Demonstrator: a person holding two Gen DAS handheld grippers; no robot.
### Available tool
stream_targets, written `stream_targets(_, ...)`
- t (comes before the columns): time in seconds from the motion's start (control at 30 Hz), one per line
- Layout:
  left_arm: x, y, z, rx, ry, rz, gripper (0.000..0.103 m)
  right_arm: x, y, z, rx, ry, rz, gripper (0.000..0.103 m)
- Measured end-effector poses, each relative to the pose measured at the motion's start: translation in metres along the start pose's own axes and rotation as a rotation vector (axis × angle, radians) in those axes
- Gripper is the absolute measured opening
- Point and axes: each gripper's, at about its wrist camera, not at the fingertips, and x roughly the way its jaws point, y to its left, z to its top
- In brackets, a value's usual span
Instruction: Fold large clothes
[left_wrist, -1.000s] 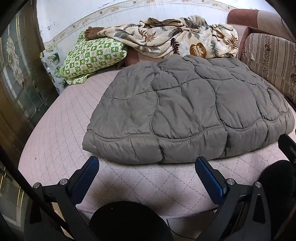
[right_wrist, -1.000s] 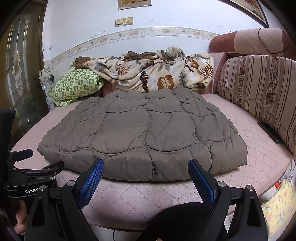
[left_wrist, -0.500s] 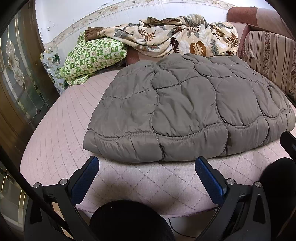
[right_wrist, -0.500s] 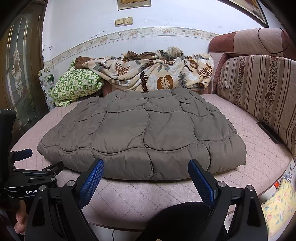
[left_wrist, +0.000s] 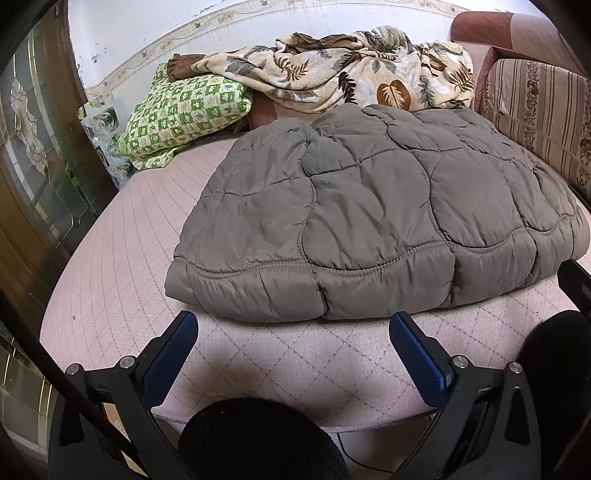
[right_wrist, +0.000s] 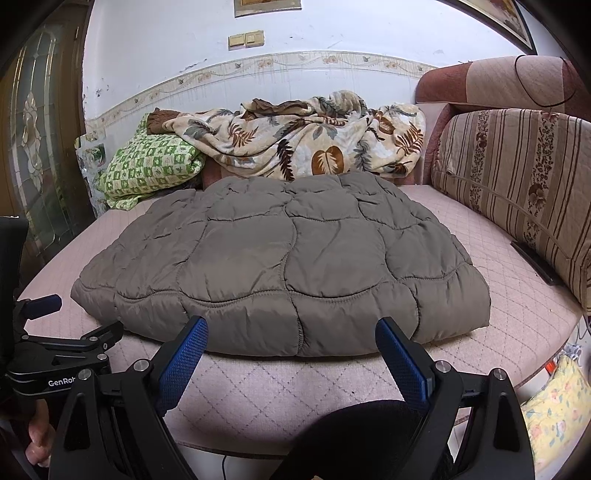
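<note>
A grey-brown quilted puffer garment (left_wrist: 369, 206) lies folded into a thick rectangle on the pink quilted sofa seat (left_wrist: 122, 266); it also shows in the right wrist view (right_wrist: 288, 266). My left gripper (left_wrist: 293, 343) is open and empty, just in front of the garment's near edge, left of its middle. My right gripper (right_wrist: 291, 347) is open and empty, at the near edge toward the right half. Neither touches the cloth. The left gripper's body shows at the left of the right wrist view (right_wrist: 55, 343).
A leaf-print blanket (right_wrist: 314, 140) and a green checked pillow (right_wrist: 151, 166) lie at the back. Striped sofa cushions (right_wrist: 517, 192) stand on the right, with a dark remote (right_wrist: 532, 258) below them. A glass door (left_wrist: 33, 155) is at the left.
Both grippers have drifted very slightly; the view of the garment shifts a little. Both stay open and the garment has not moved.
</note>
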Motion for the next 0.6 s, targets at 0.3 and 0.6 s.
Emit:
stream_targets(0.3, 0.0005, 0.0006, -0.001, 0.002, -0.001, 0.0, 0.103, 0.0012, -0.0023, 0.0003, -0.001, -0.001, 0.0, 0.094)
stream_targets(0.6, 0.0004, 0.0004, -0.0011, 0.002, -0.001, 0.0, 0.103, 0.0009, -0.0031, 0.0002, -0.002, -0.001, 0.0, 0.094)
